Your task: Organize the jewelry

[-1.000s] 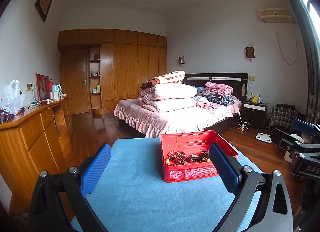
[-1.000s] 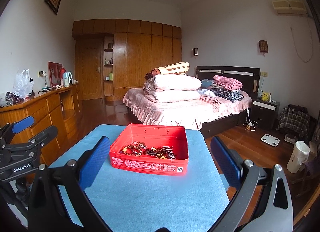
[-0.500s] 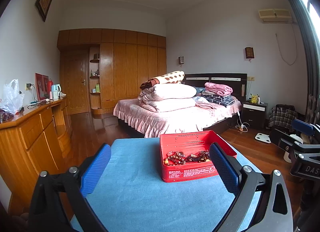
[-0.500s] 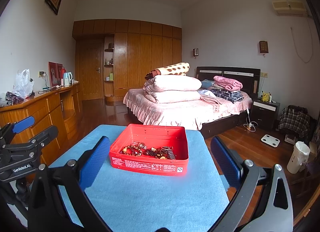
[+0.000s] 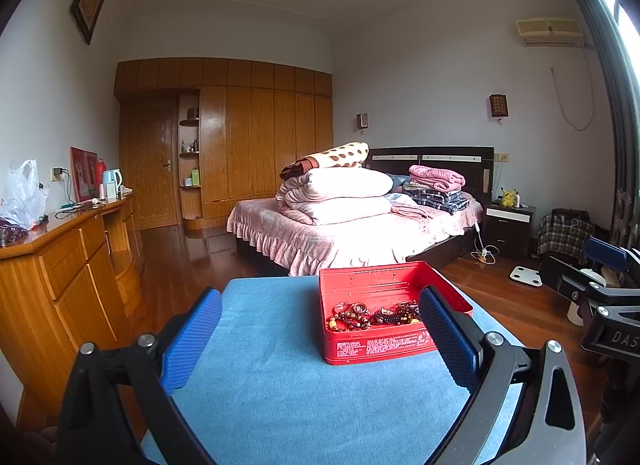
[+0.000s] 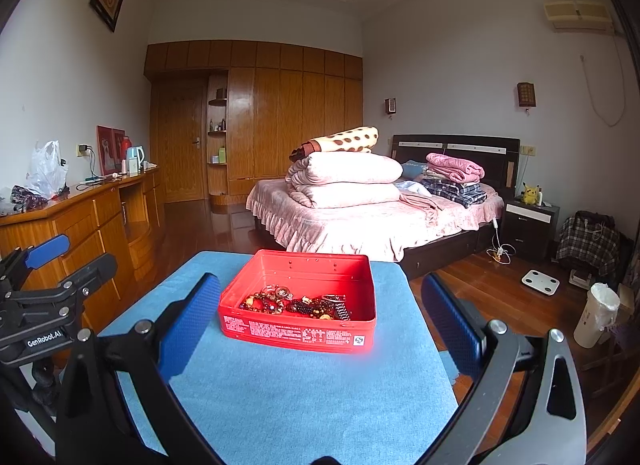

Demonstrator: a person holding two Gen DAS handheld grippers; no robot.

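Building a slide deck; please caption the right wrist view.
Open right gripper faces a red tin of beaded jewelry on a blue-covered table.

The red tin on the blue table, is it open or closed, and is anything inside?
Open: the red tin has no lid on, and beaded jewelry lies inside.

Red tin (image 6: 298,331) with jewelry (image 6: 296,304), lid off, on the blue-covered table (image 6: 304,393).

The shallow rectangular tin stood flat toward the far end of the table, its printed front wall facing the cameras. The jewelry, a tangle of dark, amber and red beaded strands with a few ring-shaped pieces, lay heaped along the near side of the tin's floor (image 5: 374,315); the far half of the floor was bare.
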